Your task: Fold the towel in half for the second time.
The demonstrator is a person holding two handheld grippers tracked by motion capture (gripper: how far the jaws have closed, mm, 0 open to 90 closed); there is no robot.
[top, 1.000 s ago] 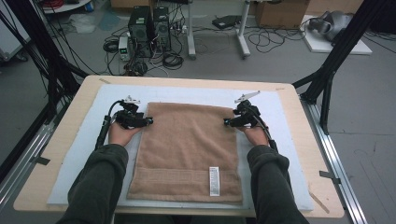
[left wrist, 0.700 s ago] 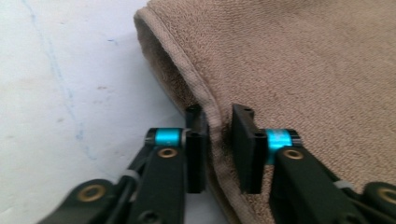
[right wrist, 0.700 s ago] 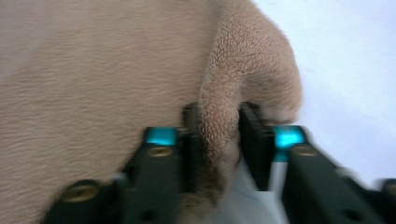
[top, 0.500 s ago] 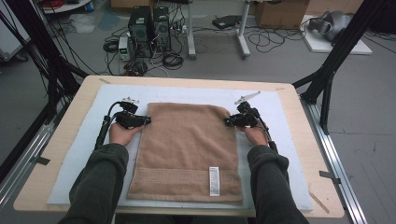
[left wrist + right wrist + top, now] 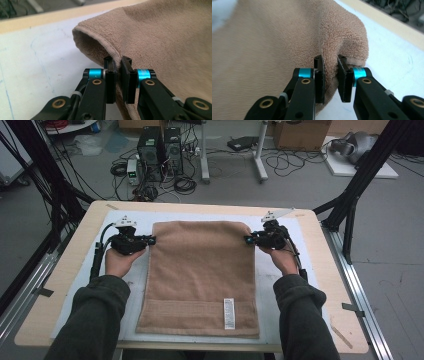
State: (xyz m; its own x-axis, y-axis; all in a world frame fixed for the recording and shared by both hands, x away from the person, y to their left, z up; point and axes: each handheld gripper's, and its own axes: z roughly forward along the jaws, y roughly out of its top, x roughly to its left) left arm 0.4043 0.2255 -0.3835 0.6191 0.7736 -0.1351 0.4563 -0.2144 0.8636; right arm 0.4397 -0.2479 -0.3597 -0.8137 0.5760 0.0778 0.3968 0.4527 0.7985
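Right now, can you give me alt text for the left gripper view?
The left claw is shut on the hemmed edge of a tan terry-cloth towel, near its corner. The pinched corner curls up off the white table mat.

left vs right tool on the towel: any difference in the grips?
The left tool pinches a thin hemmed edge of the towel; the right tool bites a thicker bunched fold. So the left jaws stand nearly together, the right jaws a little wider. The left tool holds the towel's left side, the right tool its right side, both near the far corners. Shared: both are shut on the towel, and the edge is lifted off the mat at each grip.
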